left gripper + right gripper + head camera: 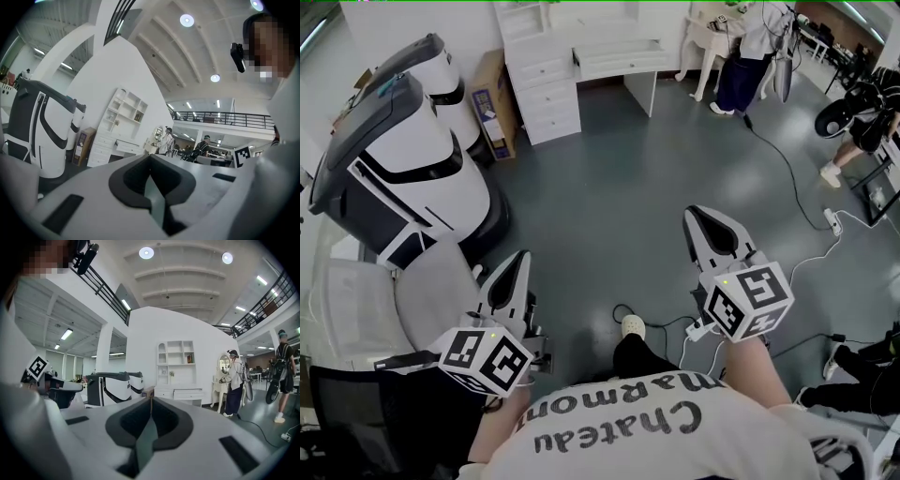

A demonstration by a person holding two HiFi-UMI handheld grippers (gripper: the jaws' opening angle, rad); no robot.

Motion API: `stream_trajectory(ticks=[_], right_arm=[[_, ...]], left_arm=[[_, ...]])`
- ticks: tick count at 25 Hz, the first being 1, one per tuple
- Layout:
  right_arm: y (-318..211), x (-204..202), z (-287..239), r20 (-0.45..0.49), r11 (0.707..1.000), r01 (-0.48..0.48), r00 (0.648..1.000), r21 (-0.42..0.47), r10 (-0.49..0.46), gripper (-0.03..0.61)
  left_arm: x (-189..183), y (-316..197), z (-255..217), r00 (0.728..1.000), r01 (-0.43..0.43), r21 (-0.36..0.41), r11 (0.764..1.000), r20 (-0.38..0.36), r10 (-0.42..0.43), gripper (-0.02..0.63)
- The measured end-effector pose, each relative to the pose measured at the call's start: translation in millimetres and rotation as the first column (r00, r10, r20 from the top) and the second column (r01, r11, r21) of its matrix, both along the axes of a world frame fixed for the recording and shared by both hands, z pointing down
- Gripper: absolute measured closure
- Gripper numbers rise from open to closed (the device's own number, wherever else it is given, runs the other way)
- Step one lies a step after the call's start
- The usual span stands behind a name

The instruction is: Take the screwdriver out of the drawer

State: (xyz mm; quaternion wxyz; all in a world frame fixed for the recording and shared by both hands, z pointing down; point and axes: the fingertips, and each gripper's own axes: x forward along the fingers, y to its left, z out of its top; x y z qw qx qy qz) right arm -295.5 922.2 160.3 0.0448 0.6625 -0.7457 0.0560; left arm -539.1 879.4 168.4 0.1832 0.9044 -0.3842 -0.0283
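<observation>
A white dresser with drawers (548, 89) and a white desk with a drawer (619, 58) stand against the far wall, several steps away across the grey floor. No screwdriver shows in any view. My left gripper (521, 255) is held low at the left, jaws together and empty. My right gripper (699, 214) is held a little further forward at the right, also shut with nothing in it. In the left gripper view the left gripper (150, 157) points toward the dresser (104, 146). In the right gripper view the right gripper (151, 399) points at the desk (182, 393).
Two large white-and-dark machines (403, 178) stand at the left, with a grey chair (356, 300) before them. A cardboard box (494, 105) leans beside the dresser. Cables (787, 169) and a power strip (833, 222) lie on the floor at the right. People (748, 56) stand at the back right.
</observation>
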Motion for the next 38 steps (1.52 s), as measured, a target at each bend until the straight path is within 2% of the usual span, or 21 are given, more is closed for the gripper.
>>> stream_trajectory(ticks=[10,19,25,32,38], right_arm=[[-106.1,57.5,-27.4,-0.021,0.999,0.021,1.0,0.033,-0.021,0.549],[-165.6,131.0,-35.6,-0.055,0.998,-0.012,0.998,0.067,0.015,0.549],[-187.5,160.7,-30.5,-0.062,0.997,-0.01,0.998,0.079,0.015,0.549],[-192.5,172.2,-11.0,-0.047,0.998,-0.008,0.999,0.061,0.011,0.549],[-186.0,197.6,-5.1,-0.029,0.997,-0.056,0.998,0.056,0.058,0.549]], left_arm=[[60.3,-105.7,-32.4,1.0,0.007,0.041,0.999,-0.02,-0.006,0.591],[128.2,-175.6,-40.5,0.999,-0.004,0.102,0.995,-0.039,0.008,0.591],[158.5,-193.5,-34.8,0.999,-0.016,0.111,0.994,-0.048,0.021,0.591],[164.2,-200.8,-16.8,0.999,-0.004,0.075,0.997,-0.032,0.007,0.591],[183.3,-203.3,-16.0,0.999,-0.032,0.09,0.995,-0.017,0.033,0.591]])
